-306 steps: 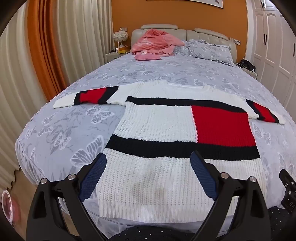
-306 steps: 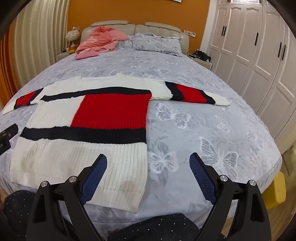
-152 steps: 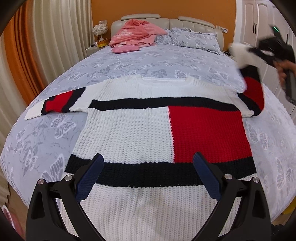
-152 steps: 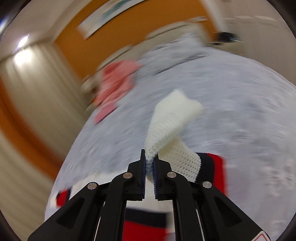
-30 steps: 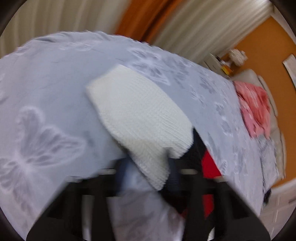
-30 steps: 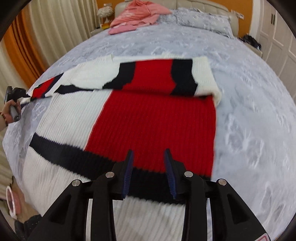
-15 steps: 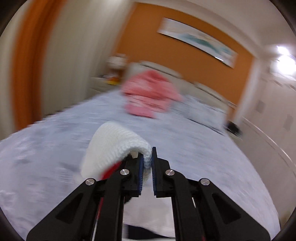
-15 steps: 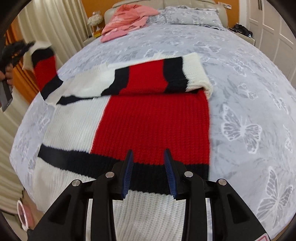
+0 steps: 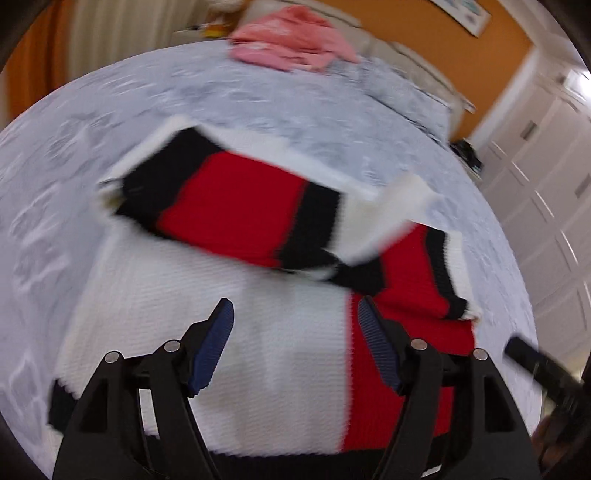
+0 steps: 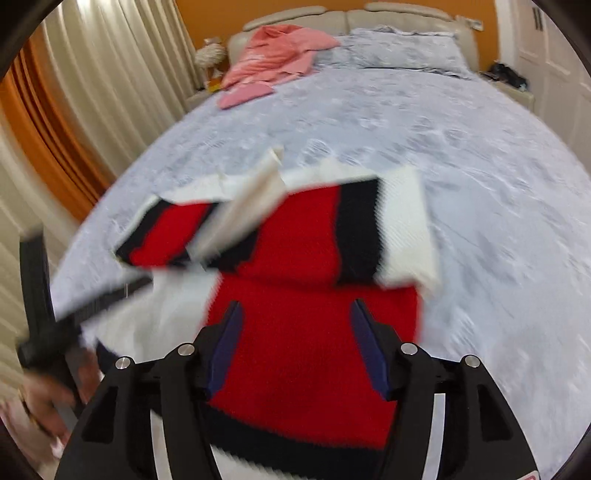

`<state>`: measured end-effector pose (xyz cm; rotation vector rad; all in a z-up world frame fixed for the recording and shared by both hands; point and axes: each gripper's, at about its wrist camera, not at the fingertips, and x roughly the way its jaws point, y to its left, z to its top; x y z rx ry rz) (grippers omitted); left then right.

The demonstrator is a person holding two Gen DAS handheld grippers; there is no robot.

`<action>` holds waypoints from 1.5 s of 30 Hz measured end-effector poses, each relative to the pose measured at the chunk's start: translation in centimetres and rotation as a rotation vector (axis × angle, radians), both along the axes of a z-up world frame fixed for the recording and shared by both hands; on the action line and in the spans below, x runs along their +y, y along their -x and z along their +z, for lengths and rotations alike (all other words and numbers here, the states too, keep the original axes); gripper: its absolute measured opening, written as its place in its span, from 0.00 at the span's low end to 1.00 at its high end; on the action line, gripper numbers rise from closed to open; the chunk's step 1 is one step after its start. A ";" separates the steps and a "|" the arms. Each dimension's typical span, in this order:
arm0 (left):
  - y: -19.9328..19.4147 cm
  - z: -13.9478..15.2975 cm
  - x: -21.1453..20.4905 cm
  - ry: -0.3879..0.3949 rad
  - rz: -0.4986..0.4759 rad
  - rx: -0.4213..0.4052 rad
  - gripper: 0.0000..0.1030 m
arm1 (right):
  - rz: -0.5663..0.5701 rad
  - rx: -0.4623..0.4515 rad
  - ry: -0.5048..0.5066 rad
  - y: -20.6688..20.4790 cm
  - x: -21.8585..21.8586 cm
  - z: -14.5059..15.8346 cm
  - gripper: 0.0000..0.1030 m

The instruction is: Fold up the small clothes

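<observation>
Both left tongs (image 9: 295, 347) and right tongs (image 10: 295, 347) were wide, empty, over sweater (image 10: 310, 332) at bed's (image 10: 480, 155) near edge; loose left sleeve (image 9: 240, 218) looked mid-drop, could land skewed, ruining 2-sleeve fold.

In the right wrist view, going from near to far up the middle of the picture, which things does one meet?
right gripper → red panel of the sweater → folded sleeves across the chest → grey butterfly bedspread → pink clothes and pillow → beige headboard
</observation>
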<state>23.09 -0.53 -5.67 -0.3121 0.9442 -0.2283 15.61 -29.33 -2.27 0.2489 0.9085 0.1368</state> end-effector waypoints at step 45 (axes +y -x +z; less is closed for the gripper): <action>-8.9 -4.9 9.9 0.171 0.267 0.082 0.13 | -0.138 0.087 -0.078 -9.5 -5.7 -7.1 0.13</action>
